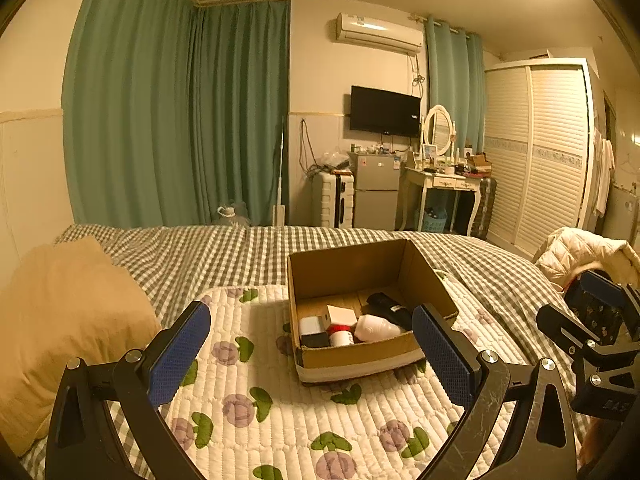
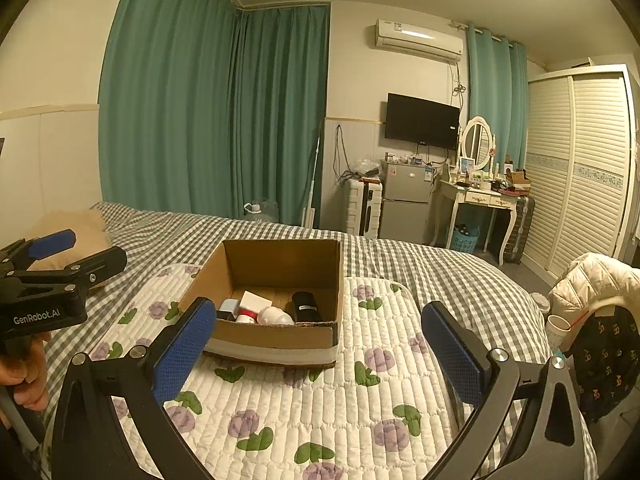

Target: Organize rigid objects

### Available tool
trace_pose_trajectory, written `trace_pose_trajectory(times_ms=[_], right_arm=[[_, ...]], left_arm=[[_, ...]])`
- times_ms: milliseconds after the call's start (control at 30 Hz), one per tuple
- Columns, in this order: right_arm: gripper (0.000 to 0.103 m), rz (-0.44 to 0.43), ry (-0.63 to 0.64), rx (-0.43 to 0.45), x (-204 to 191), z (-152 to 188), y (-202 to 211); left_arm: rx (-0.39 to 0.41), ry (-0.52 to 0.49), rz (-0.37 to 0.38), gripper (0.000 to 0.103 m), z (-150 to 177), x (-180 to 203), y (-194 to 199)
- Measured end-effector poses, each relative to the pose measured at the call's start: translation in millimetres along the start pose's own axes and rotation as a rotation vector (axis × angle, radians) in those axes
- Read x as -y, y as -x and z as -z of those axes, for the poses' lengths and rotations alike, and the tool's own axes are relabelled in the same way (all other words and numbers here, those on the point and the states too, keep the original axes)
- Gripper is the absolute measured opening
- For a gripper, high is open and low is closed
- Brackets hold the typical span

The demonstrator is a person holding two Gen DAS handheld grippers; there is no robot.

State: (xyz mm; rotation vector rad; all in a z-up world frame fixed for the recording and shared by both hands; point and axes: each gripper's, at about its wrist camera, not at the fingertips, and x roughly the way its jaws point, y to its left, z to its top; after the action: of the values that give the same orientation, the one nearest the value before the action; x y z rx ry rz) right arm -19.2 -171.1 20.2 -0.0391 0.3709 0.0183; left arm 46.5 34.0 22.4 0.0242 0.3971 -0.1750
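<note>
Nearest, two grippers hover above a white quilted pad (image 1: 280,420) printed with purple flowers. The left gripper (image 1: 312,344) has its blue-padded fingers (image 1: 180,352) spread wide with nothing between them. The right gripper (image 2: 320,344) is likewise spread wide and holds nothing. In the right wrist view the left gripper's black body reads "GenRobot.AI", with a hand (image 2: 24,376) on its handle below.

Just beyond the fingertips, on the far part of the pad, sits one open cardboard box (image 1: 360,354) with pale tape along its near base. Five things lie in it, crowded towards the near wall: a small pale container with a dark base (image 1: 313,330) at left, a white carton (image 1: 341,315), a white jar with a red band (image 1: 341,334), a white bottle (image 1: 376,328) lying on its side, and a black cylinder (image 1: 390,308) with a small label too small to read.

The pad lies on a grey checked bedspread (image 1: 240,248). One tan pillow (image 1: 68,320) sits at left, one cream padded jacket (image 1: 576,252) at right.

Far off: teal curtains (image 1: 160,120), one wall air conditioner (image 1: 378,32), one black television (image 1: 385,111), one small grey fridge (image 1: 377,188), one white dressing table (image 1: 440,184) with an oval mirror, and one louvred white wardrobe (image 1: 540,152).
</note>
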Motion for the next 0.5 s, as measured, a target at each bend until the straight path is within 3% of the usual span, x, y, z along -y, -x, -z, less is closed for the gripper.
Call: trace_pose_trajectory(times_ms=[500], right_arm=[[0.103,-0.004,0.000,-0.009,-0.6,4.3,0.3]], left_arm=[[-0.008,-0.011,-0.019,0.103,1.5,-0.5,-0.6]])
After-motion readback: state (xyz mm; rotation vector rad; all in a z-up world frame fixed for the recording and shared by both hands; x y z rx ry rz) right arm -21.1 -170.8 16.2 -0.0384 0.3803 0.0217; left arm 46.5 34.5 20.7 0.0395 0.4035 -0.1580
